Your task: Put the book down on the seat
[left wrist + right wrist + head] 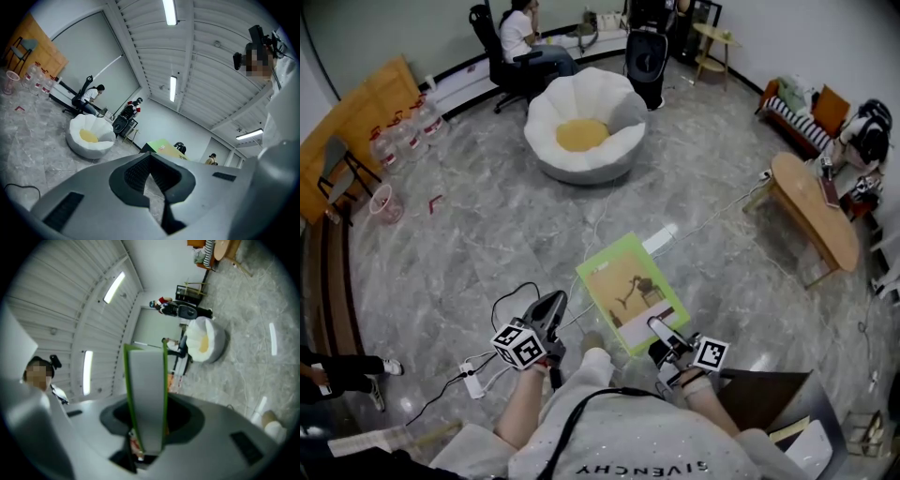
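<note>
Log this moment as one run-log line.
right gripper: shut on green book | left gripper: shut, nothing held | flower-shaped seat: ahead, book not yet on it

One green book (630, 291), centre. Two handheld grippers below it: left gripper (551, 305), right gripper (659, 330). One white petal-shaped seat (584, 127), upper centre. One seated person (521, 33), top. One oval wooden table (814, 208), right. One pink bin (385, 202), left. Roughly four water jugs (405, 129), upper left.

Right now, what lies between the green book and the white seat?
Head view: bare marble floor between book and seat, crossed only by a thin white cable.
</note>
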A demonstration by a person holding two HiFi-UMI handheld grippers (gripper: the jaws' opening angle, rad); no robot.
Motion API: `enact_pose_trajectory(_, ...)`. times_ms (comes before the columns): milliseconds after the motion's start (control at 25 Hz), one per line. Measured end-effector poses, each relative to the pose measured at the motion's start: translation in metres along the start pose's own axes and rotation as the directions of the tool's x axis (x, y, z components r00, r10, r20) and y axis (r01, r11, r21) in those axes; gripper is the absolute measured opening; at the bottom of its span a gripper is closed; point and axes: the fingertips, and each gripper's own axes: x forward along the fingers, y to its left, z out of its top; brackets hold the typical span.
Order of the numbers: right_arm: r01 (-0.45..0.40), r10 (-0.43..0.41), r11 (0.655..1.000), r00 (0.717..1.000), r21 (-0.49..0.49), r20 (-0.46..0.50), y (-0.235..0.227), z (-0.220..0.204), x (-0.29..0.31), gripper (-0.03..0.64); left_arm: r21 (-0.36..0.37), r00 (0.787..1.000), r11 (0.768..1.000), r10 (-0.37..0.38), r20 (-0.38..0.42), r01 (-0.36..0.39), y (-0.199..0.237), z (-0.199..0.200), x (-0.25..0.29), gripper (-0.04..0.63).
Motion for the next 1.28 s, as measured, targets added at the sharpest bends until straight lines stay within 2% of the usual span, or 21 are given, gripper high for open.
enact_pose_trajectory(360,0.007,-0.007,1.0,0.999,0.004,0.043,-0.021,0.06,0.074,0.153,0.015,0.999,0.999,-0.039,-0.001,0.039,0.045,0.045,0.062,0.023)
enact_pose_trajectory(560,0.024,-0.025,1.0,0.999,0.015,0.047,-0.033,0.087,0.141,0.153,0.007,0.999,0.999,-0.051,-0.001,0.051,0.091,0.083,0.088,0.023)
enact_pose_trajectory(960,-0.005,0.004,0.999,1.0,0.046,0.028,-0.046,0.093,0.16,0.153,0.019,0.999,0.999,-0.029,0.024,0.029,0.099,0.081,0.092,0.023)
enact_pose_trajectory(1280,0.006,-0.006,0.998,1.0,0.069,-0.002,-0.061,0.116,0.189,0.153,-0.013,0.999,1.0,0.01,0.037,-0.01,0.123,0.088,0.109,0.023)
